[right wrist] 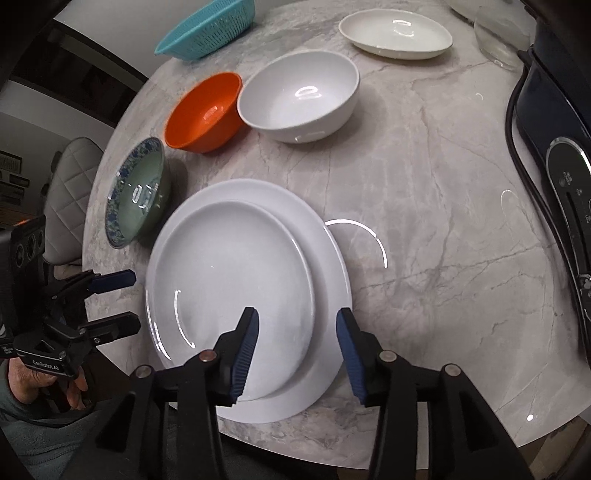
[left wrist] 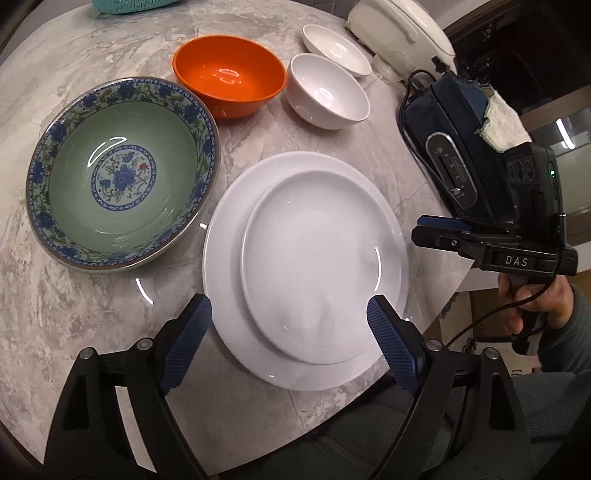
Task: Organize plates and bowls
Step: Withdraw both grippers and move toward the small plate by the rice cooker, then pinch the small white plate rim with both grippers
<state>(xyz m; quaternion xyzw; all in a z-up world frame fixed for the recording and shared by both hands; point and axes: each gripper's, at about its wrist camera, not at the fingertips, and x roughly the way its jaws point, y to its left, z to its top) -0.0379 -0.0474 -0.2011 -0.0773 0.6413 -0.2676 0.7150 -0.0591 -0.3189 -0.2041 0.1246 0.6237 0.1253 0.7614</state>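
A small white plate (left wrist: 310, 266) (right wrist: 236, 280) lies stacked on a large white plate (left wrist: 229, 240) (right wrist: 328, 258) near the table's front edge. Behind stand a green floral bowl (left wrist: 122, 173) (right wrist: 140, 192), an orange bowl (left wrist: 229, 81) (right wrist: 203, 114), a white bowl (left wrist: 328, 92) (right wrist: 299, 96) and a shallow white dish (left wrist: 336, 48) (right wrist: 395, 33). My left gripper (left wrist: 288, 314) is open and empty above the plates' near rim. My right gripper (right wrist: 297, 325) is open and empty over the plates' right near part; it also shows in the left wrist view (left wrist: 436, 229).
A dark blue appliance (left wrist: 461, 147) (right wrist: 554, 147) with a cord sits at the table's right. A teal strainer basket (right wrist: 207, 29) is at the far left, a white cooker (left wrist: 399, 33) and a clear glass (right wrist: 498, 37) at the back right. The marble table (left wrist: 92, 332) edge is close in front.
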